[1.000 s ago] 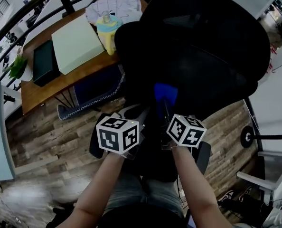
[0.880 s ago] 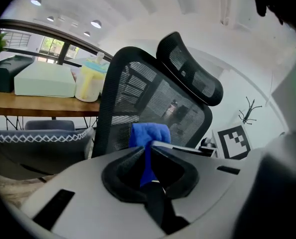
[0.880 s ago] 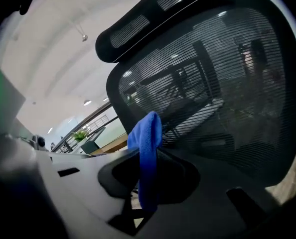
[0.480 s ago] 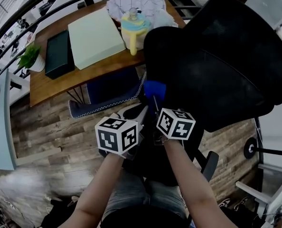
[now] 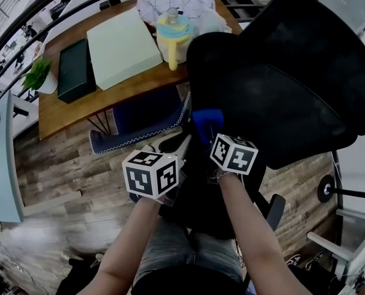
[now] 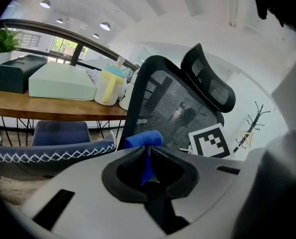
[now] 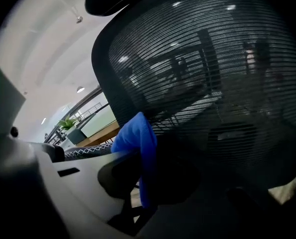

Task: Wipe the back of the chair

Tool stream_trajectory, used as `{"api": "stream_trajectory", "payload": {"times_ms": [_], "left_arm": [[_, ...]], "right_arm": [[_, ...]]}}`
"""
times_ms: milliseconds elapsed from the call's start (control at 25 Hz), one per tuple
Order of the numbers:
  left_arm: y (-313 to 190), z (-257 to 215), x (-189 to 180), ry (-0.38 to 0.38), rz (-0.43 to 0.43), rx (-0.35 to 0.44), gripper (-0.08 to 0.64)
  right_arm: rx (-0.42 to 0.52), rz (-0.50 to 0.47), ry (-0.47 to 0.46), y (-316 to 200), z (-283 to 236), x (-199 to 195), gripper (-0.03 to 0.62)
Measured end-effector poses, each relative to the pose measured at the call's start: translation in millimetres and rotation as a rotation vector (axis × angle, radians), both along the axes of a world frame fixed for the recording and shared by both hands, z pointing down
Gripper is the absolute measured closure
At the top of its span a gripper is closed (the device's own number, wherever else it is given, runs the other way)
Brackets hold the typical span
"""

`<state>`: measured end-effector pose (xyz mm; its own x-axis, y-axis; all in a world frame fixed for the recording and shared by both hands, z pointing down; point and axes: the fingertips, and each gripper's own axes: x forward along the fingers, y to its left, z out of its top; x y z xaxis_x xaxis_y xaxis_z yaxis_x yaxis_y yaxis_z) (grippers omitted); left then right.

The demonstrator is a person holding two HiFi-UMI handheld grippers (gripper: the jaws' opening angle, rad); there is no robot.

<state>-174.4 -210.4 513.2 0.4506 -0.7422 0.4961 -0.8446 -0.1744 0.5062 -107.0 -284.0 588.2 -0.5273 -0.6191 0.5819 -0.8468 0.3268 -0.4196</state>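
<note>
1. Currently the right gripper (image 7: 145, 164) is clamping the blue cloth (image 7: 134, 137), holding it against the left edge of the black mesh chair back (image 7: 213, 78).
2. The left gripper (image 6: 149, 156) is pinching a strip of the same cloth, its jaws nearly together.
3. Beyond the chair, a yellow cup (image 5: 172, 39) is standing on the wooden tabletop (image 5: 50, 114).

Wooden table (image 5: 99, 98): pale box (image 5: 122, 48), dark box (image 5: 75, 70), yellow jug (image 5: 172, 40), patterned cloth (image 5: 177, 2).

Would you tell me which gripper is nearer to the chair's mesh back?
Right. The right gripper, holding the blue cloth, is at the mesh back; the left gripper is farther off, facing its edge.
</note>
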Motion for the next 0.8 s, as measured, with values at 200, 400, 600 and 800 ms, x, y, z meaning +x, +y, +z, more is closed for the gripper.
{"api": "stream_trajectory", "payload": {"times_ms": [200, 400, 600, 800], "left_arm": [[-2.8, 0.8, 15.7, -0.003, 0.03, -0.001, 0.514], [-4.7, 2.0, 35.7, -0.006, 0.072, -0.003, 0.514], [-4.4, 4.2, 61.8, -0.005, 0.12, -0.008, 0.514], [-3.5, 4.4, 92.4, -0.005, 0.188, -0.007, 0.514]], "right_arm": [[-0.006, 0.031, 0.01, 0.4, 1.9, 24.2, 0.511], [0.002, 0.074, 0.027, 1.9, -0.5, 50.2, 0.511], [-0.001, 0.126, 0.031, 5.5, 1.5, 84.7, 0.511], [0.003, 0.199, 0.034, 9.8, 3.9, 125.3, 0.511]]}}
